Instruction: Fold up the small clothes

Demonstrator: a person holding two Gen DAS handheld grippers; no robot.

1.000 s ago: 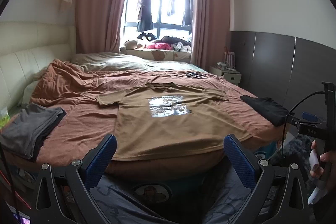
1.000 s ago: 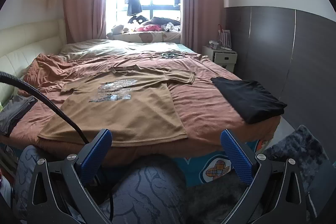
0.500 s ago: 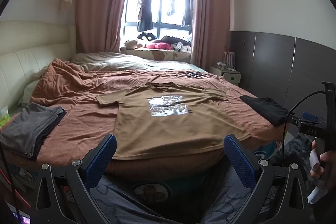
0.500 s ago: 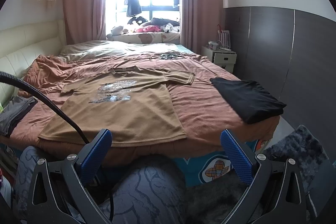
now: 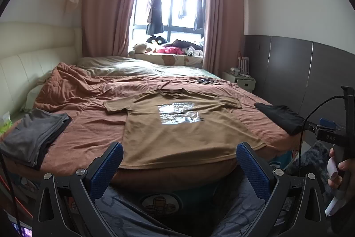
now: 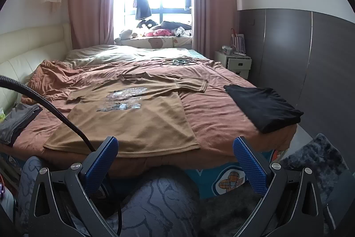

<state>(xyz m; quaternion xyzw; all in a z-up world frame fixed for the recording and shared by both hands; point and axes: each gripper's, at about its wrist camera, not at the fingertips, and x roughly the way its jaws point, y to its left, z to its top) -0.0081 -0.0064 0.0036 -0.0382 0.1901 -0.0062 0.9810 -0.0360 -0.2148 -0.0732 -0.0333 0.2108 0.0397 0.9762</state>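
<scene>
A tan T-shirt (image 5: 186,130) (image 6: 133,121) with a silver print lies flat, face up, on the rust-brown bedcover (image 5: 88,121), its hem toward me at the bed's near edge. My left gripper (image 5: 179,161) is open and empty, hovering just short of the hem. Equally open and empty, my right gripper (image 6: 175,157) is held back from the bed's edge, in front of the hem's right corner. A hand (image 5: 339,170) holding the right gripper's handle shows at the far right of the left wrist view.
Folded grey clothes (image 5: 33,137) (image 6: 15,123) are stacked at the bed's left edge, and a folded black garment (image 5: 281,117) (image 6: 264,106) lies at its right edge. A black cable (image 6: 55,108) crosses the right wrist view. The person's patterned knee (image 6: 159,199) is below. A nightstand (image 6: 235,61) stands at the right.
Both views have shifted very slightly; the shirt and both open grippers are as before.
</scene>
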